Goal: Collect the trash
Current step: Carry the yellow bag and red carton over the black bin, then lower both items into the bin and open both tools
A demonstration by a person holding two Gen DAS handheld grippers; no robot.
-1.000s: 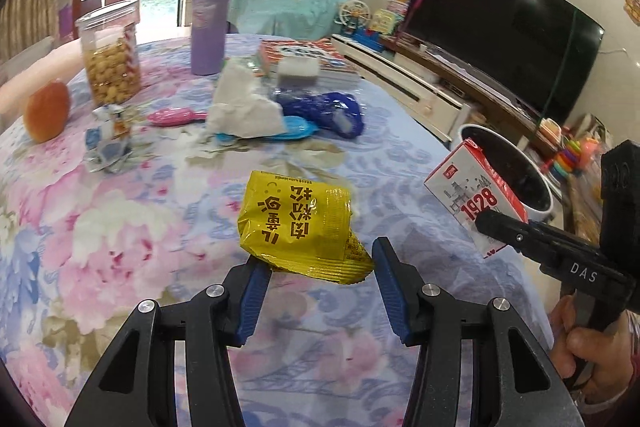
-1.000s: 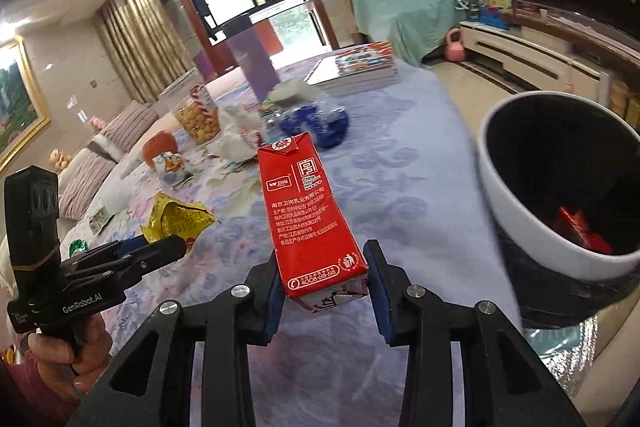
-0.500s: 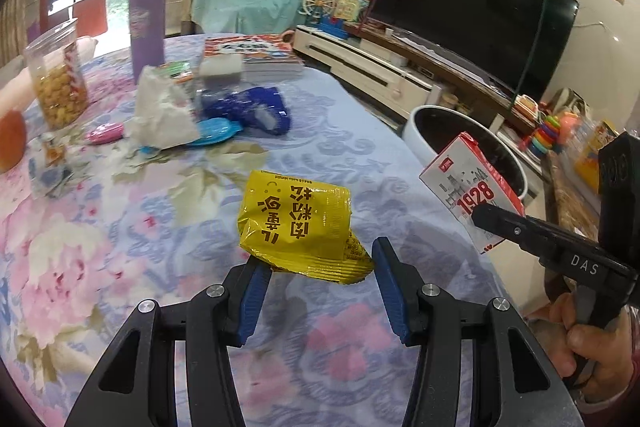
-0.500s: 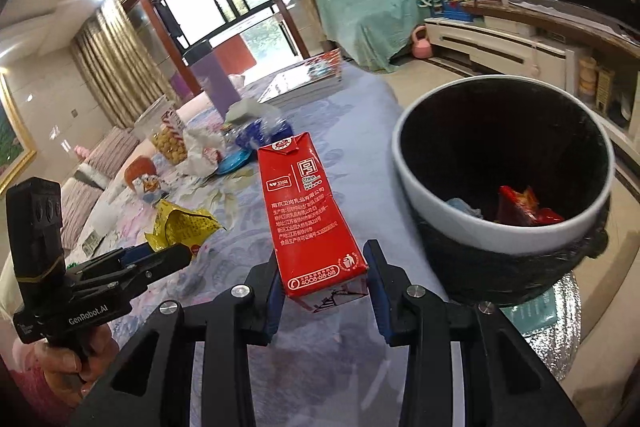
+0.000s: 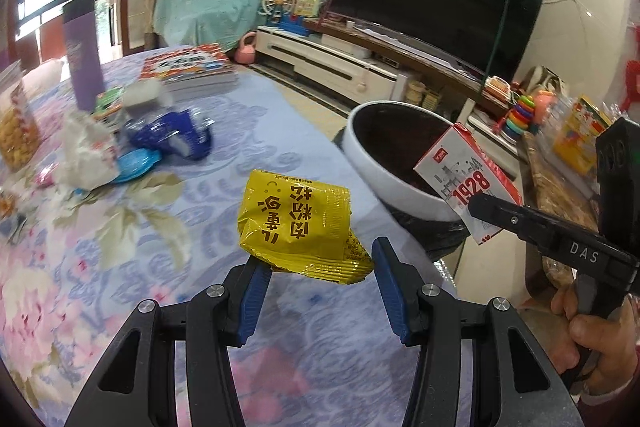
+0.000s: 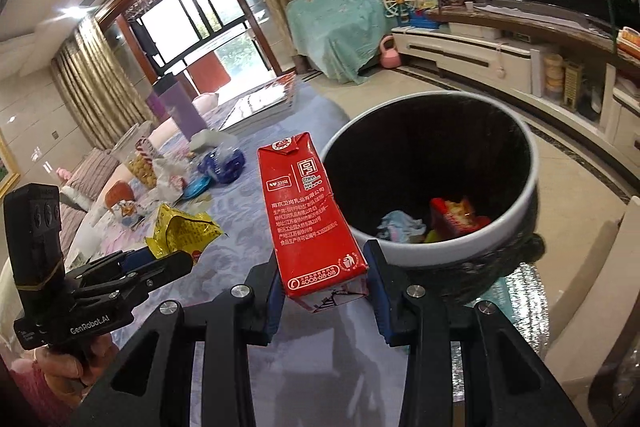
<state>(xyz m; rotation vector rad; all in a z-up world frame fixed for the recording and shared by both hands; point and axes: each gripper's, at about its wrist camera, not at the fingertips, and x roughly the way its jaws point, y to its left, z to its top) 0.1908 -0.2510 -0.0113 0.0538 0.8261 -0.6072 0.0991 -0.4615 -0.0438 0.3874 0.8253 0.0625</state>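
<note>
My left gripper [image 5: 318, 263] is shut on a crumpled yellow snack wrapper [image 5: 294, 221], held above the floral tablecloth; the same wrapper [image 6: 180, 233] shows in the right wrist view. My right gripper [image 6: 324, 277] is shut on a red milk carton [image 6: 308, 215], upright between the blue pads. That carton [image 5: 464, 179] appears white and red in the left wrist view, at the bin's near rim. The white bin [image 6: 440, 251] with a black liner stands beside the table edge, holding a red wrapper [image 6: 456, 219] and a crumpled tissue [image 6: 400, 225].
On the table [image 5: 120, 247] lie a white crumpled bag [image 5: 86, 155], a blue wrapper [image 5: 172, 139], a purple bottle [image 5: 82, 51], a snack jar [image 5: 16, 131] and books [image 5: 188, 67]. A TV cabinet [image 5: 332, 67] runs behind the bin.
Both grippers have travelled with their loads toward the bin, which now looms larger and nearer; the carton sits by its rim. Neither grip has altered.
</note>
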